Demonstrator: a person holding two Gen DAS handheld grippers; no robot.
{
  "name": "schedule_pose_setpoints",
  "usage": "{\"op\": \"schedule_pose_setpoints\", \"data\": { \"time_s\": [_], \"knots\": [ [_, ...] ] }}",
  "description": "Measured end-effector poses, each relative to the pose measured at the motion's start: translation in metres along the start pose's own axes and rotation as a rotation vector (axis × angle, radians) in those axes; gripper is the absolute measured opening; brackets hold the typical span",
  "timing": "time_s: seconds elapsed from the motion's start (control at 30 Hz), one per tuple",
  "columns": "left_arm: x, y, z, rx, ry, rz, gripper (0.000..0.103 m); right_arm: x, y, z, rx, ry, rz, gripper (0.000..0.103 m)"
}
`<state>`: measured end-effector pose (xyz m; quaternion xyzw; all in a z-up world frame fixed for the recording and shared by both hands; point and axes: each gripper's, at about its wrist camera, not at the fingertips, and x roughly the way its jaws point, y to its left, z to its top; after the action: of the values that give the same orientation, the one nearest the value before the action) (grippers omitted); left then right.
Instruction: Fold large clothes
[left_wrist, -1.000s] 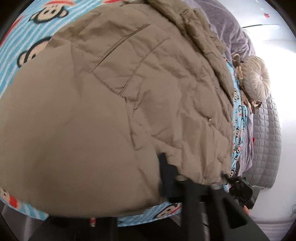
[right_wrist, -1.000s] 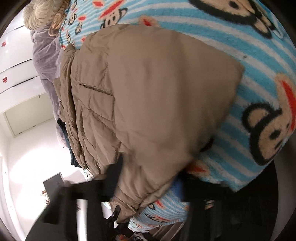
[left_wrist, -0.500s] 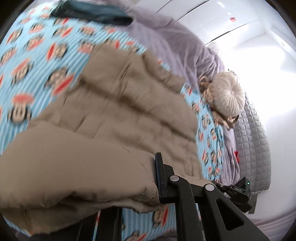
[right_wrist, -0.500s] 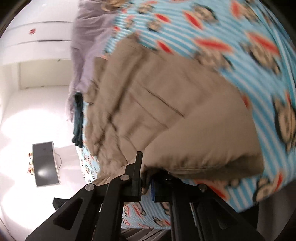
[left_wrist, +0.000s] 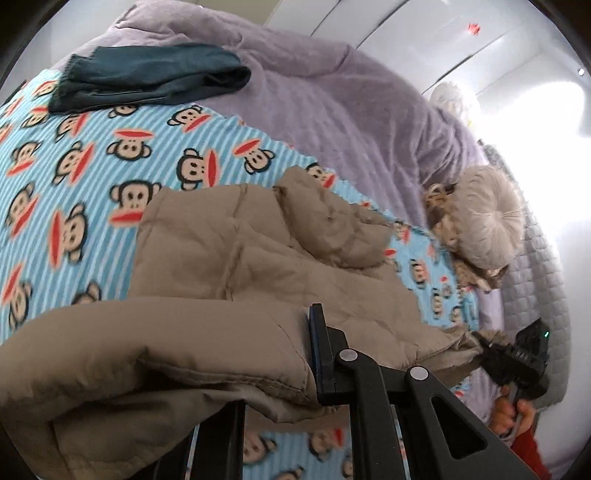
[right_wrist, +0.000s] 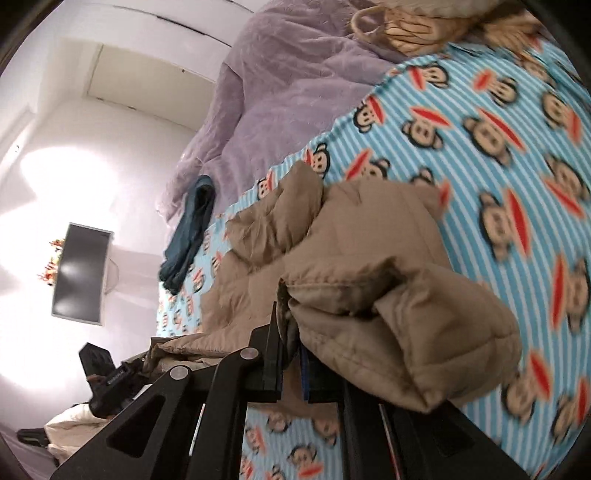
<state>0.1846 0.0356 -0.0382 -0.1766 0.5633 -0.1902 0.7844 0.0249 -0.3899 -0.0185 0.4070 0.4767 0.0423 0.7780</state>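
Jacket (left_wrist: 258, 258): one, tan (puffy), pinched by both tongs, left (left_wrist: 291, 365) and right (right_wrist: 291, 354); one teal garment (left_wrist: 147, 77) beyond.

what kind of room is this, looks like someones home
Most likely a bedroom in a home. The work surface is a bed with a monkey-print fleece blanket and a lavender comforter, a round tufted cushion lies at one side, and a tan padded jacket is spread out for folding.

Jacket (left_wrist: 258, 266) lies on the monkey blanket (left_wrist: 92, 155) — folded garment (left_wrist: 147, 79) behind it, round cushion (left_wrist: 487, 221) to the right.
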Motion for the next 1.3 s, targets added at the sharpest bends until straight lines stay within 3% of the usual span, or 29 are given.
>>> {"op": "schedule_pose_setpoints", "data": {
  "time_s": [0.17, 0.3, 0.5, 0.6, 0.63, 0.73, 0.77, 0.8, 0.83, 0.87, 0.93, 1.0, 1.03, 1.07, 1.13, 1.2, 1.3],
  "knots": [
    [0.067, 0.011, 0.031, 0.055, 0.104, 0.086, 0.015, 0.054, -0.016, 0.037, 0.074, 0.028, -0.056, 0.007],
    [0.106, 0.026, 0.041, 0.041, 0.152, 0.101, 0.015, 0.094, -0.028, 0.057, 0.092, 0.033, -0.114, 0.007],
    [0.119, 0.030, 0.043, 0.051, 0.155, 0.099, 0.016, 0.122, -0.050, 0.061, 0.140, 0.047, -0.134, 0.008],
    [0.107, 0.021, 0.040, 0.099, 0.123, 0.102, 0.024, 0.122, -0.051, 0.061, 0.146, 0.044, -0.137, 0.008],
    [0.102, 0.018, 0.040, 0.112, 0.114, 0.105, 0.030, 0.121, -0.049, 0.062, 0.143, 0.044, -0.139, 0.008],
    [0.083, 0.009, 0.036, 0.158, 0.052, 0.141, 0.097, 0.118, -0.042, 0.065, 0.103, 0.052, -0.157, 0.015],
    [0.076, 0.005, 0.036, 0.175, 0.018, 0.154, 0.102, 0.117, -0.038, 0.067, 0.088, 0.049, -0.162, 0.026],
    [0.068, 0.002, 0.036, 0.188, -0.042, 0.173, 0.102, 0.114, -0.035, 0.068, 0.075, 0.044, -0.166, 0.036],
    [0.064, 0.000, 0.036, 0.196, -0.052, 0.174, 0.102, 0.109, -0.031, 0.070, 0.057, 0.032, -0.172, 0.064],
    [0.058, -0.002, 0.037, 0.193, -0.069, 0.182, 0.102, 0.105, -0.028, 0.071, 0.045, 0.022, -0.175, 0.078],
    [0.051, -0.004, 0.038, 0.197, -0.102, 0.188, 0.102, 0.093, -0.018, 0.071, 0.004, -0.013, -0.167, 0.078],
    [0.054, -0.009, 0.035, 0.215, -0.098, 0.187, 0.089, 0.087, -0.007, 0.067, -0.038, -0.019, -0.163, 0.074],
    [0.060, -0.012, 0.033, 0.237, -0.076, 0.176, 0.071, 0.086, -0.001, 0.062, -0.063, -0.012, -0.153, 0.059],
    [0.068, -0.017, 0.029, 0.261, -0.051, 0.169, 0.062, 0.087, 0.003, 0.059, -0.084, -0.001, -0.148, 0.035],
    [0.085, -0.030, 0.022, 0.314, -0.015, 0.158, 0.034, 0.103, 0.018, 0.045, -0.157, 0.051, -0.158, 0.019],
    [0.105, -0.044, 0.013, 0.375, 0.012, 0.164, 0.034, 0.125, 0.030, 0.031, -0.242, 0.102, -0.160, 0.017],
    [0.118, -0.058, 0.004, 0.479, -0.035, 0.253, 0.034, 0.148, 0.038, 0.017, -0.351, 0.116, -0.230, 0.016]
  ]
}}
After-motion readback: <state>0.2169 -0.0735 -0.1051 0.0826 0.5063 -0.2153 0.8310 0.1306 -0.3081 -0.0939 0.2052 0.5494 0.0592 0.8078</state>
